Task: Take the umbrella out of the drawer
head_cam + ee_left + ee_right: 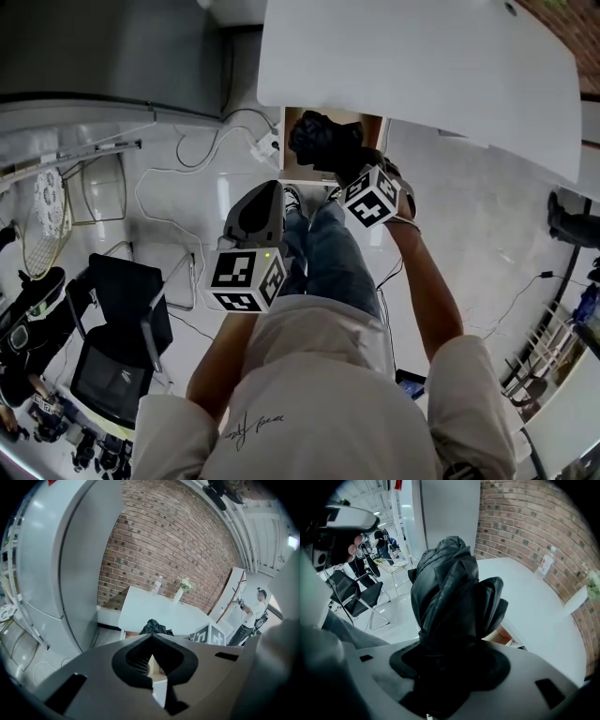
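Umbrella (323,141), black and folded, hangs in the right tool (449,663), whose jaws clamp wide around its bunched fabric, over the open drawer (296,117) at twelve o'clock beneath the white desk (422,66). At seven o'clock, the left tool (151,660) sits narrow and empty. Slack cloth could slip through the grip, dropping the umbrella back.

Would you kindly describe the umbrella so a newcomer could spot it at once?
Find the white table; at its near edge is an open wooden drawer. Above it, the right tongs grip the umbrella: the only crumpled black fabric bundle there.
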A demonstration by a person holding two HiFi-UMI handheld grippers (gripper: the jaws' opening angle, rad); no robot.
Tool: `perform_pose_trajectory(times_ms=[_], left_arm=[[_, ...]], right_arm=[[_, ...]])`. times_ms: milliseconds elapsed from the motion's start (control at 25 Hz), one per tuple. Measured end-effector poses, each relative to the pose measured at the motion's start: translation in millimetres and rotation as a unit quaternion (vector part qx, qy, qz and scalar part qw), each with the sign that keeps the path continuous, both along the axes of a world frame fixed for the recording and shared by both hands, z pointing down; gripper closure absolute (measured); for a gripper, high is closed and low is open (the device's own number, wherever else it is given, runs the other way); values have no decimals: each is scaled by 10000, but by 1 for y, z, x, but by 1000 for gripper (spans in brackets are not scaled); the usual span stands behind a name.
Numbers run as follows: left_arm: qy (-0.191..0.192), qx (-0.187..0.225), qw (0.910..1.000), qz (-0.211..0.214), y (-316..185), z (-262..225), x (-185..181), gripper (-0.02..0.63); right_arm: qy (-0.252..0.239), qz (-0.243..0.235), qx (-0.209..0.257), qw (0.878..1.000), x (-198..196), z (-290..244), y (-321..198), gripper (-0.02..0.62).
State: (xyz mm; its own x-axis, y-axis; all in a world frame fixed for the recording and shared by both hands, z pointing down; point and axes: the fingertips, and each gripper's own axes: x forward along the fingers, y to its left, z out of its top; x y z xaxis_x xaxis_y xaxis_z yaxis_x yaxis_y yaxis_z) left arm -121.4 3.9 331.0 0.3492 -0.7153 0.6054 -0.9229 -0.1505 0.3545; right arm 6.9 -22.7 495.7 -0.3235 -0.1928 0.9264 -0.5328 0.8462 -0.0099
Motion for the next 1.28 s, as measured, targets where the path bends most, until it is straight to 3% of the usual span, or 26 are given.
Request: perform_pose_trajectory(times_ms=[520,1280], left_arm=[[305,191,9992,174,-4,-30,0,588],[243,726,9962,419,-20,-74,-2,588]], right_arm=[[-470,459,220,9976,-3,-68,4,336],[-1112,664,865,9878,-9,-164,-8,334]])
